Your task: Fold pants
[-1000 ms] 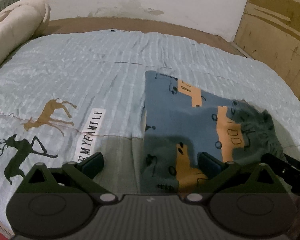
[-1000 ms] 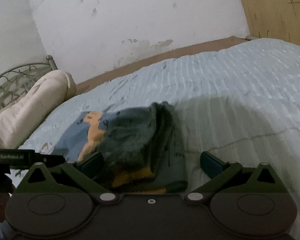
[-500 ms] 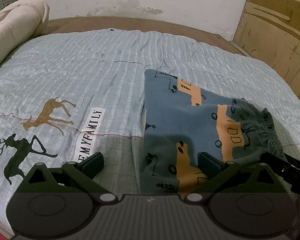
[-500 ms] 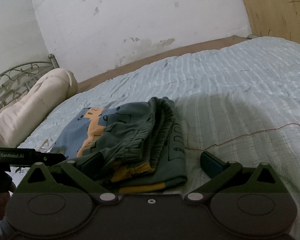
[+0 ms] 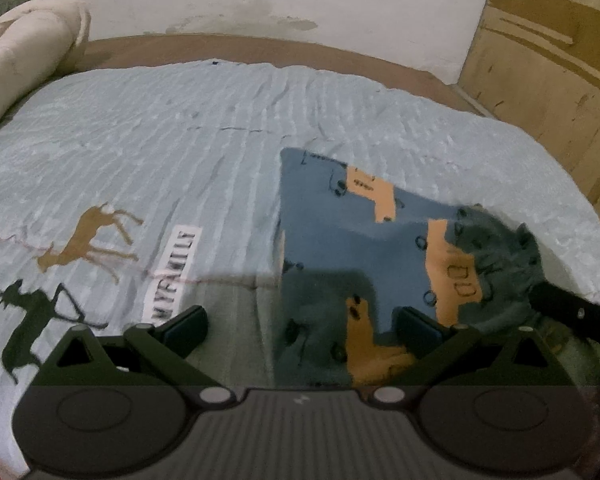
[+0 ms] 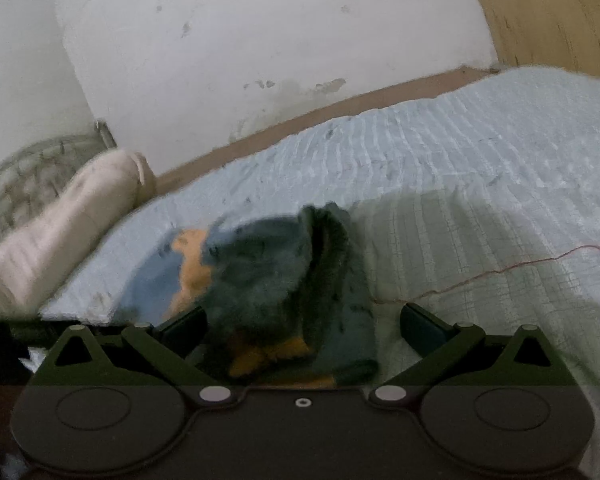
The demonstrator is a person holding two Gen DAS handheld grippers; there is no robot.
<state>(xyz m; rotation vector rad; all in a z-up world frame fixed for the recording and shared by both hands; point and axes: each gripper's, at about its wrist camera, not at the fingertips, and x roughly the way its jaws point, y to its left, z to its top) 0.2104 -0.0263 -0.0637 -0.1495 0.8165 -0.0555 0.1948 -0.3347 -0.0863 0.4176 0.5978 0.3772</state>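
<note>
One folded pants (image 5: 340, 240) — waistband rightward

Left claw (image 5: 302, 326) and right claw (image 6: 304, 324) both low, level, fingers spread wide apart, nothing gripped.

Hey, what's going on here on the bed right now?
A person is folding a pair of pants on a bed, with a handheld gripper in each hand. The blue and orange patterned pants lie in a compact folded bundle on the light blue bedspread. Both the left gripper and the right gripper are open at the near edge of the bundle, gripping nothing. A rolled cream blanket lies by the wall.
</note>
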